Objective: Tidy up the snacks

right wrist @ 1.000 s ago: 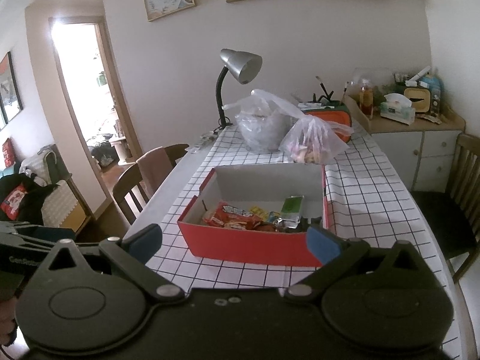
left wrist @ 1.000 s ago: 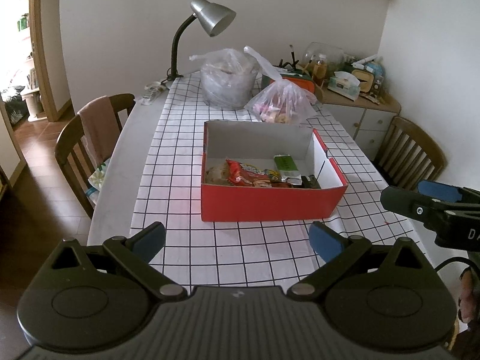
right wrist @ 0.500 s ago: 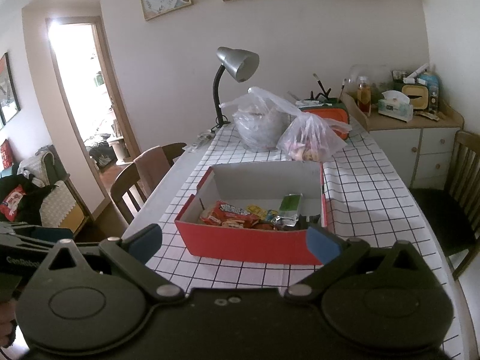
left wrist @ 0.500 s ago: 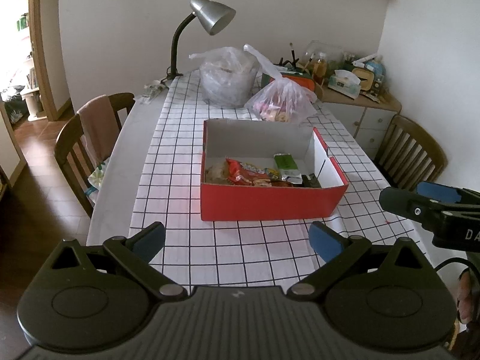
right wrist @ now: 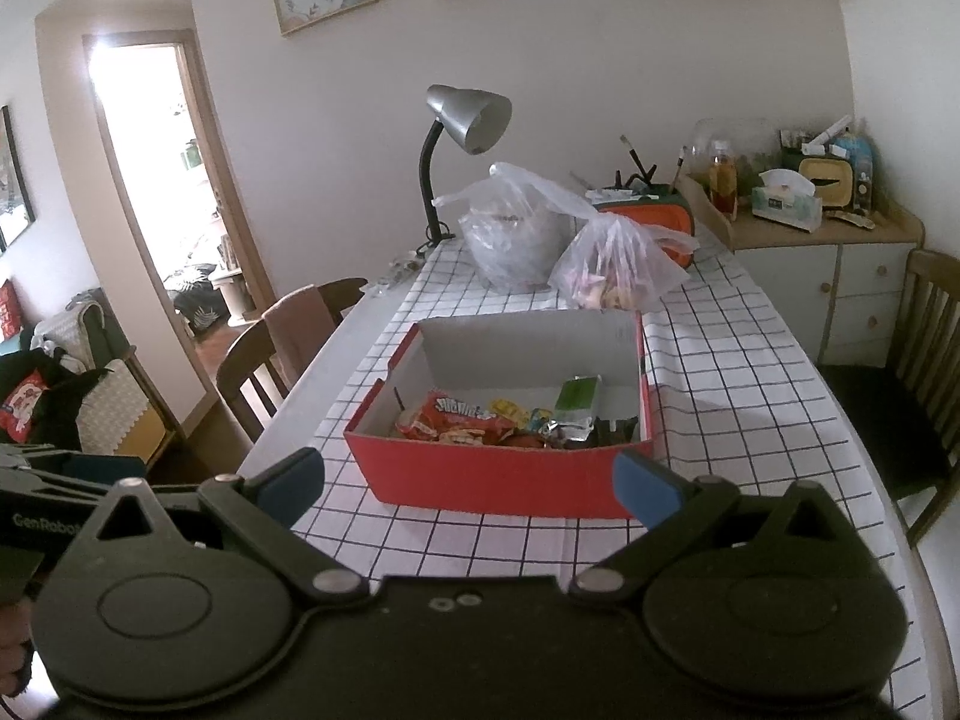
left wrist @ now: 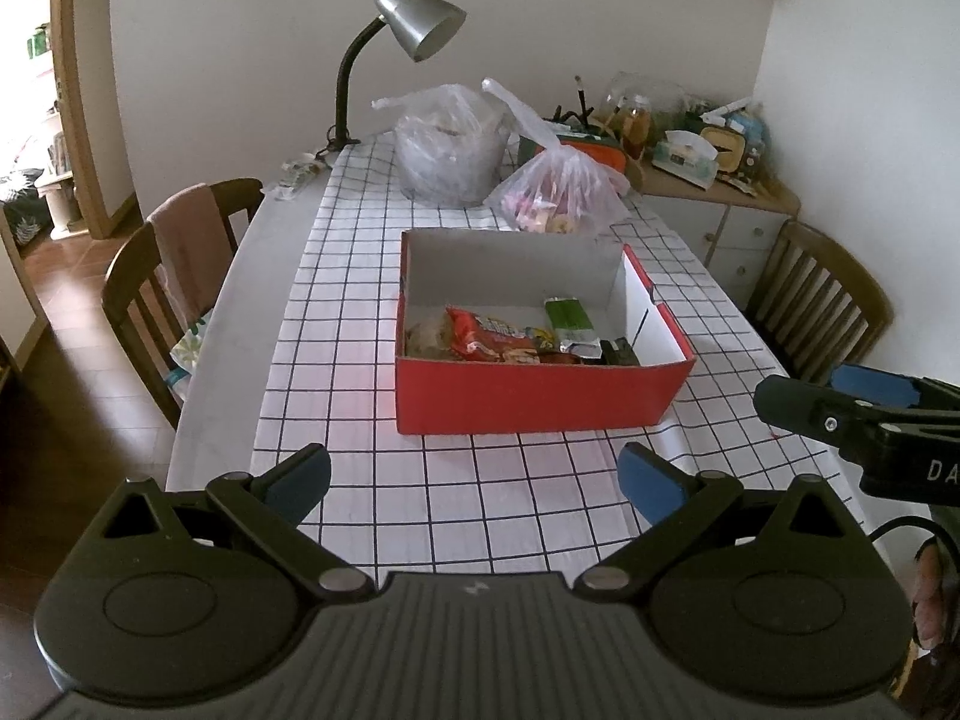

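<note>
Snacks (left wrist: 510, 339) heaped along red box's (left wrist: 540, 402) near wall

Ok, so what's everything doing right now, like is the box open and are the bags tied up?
Red box: open, no lid on, snack packets lying in the near half.
Small plastic bag: knotted at the top, full of snacks.
Big plastic bag: loosely gathered, upright.
Desk lamp: appears off.
Left hand-held gripper: open, empty.
Right hand-held gripper: open, empty.
</note>
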The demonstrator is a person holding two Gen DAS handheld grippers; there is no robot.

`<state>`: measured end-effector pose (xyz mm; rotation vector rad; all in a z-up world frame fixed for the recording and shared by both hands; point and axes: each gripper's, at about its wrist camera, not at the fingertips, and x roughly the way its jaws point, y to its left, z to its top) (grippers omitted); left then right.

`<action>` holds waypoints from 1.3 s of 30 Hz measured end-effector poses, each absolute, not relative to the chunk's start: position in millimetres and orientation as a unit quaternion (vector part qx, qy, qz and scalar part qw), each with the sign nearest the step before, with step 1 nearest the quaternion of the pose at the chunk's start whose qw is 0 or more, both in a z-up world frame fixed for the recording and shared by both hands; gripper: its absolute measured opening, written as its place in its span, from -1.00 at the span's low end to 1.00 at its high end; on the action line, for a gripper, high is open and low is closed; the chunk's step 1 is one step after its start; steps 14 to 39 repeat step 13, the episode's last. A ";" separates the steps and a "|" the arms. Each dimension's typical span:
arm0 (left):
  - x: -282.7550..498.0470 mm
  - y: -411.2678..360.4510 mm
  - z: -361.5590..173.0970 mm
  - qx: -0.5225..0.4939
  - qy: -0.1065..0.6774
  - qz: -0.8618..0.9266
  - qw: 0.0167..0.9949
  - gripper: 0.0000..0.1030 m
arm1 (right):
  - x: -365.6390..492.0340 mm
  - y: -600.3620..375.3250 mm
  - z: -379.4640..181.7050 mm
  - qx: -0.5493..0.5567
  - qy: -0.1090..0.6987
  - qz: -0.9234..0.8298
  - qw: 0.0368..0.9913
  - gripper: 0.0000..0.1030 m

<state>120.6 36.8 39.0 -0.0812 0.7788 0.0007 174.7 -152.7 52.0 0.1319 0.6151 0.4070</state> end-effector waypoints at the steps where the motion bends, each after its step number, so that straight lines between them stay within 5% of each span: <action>1: 120.3 36.8 38.9 -0.039 0.380 0.000 0.924 0.99 | 174.5 -152.8 51.6 0.065 0.301 0.199 0.930 1.00; 39: 120.7 39.3 35.3 -0.043 0.385 -0.005 0.922 0.99 | 173.9 -152.1 48.1 0.069 0.308 0.193 0.929 1.00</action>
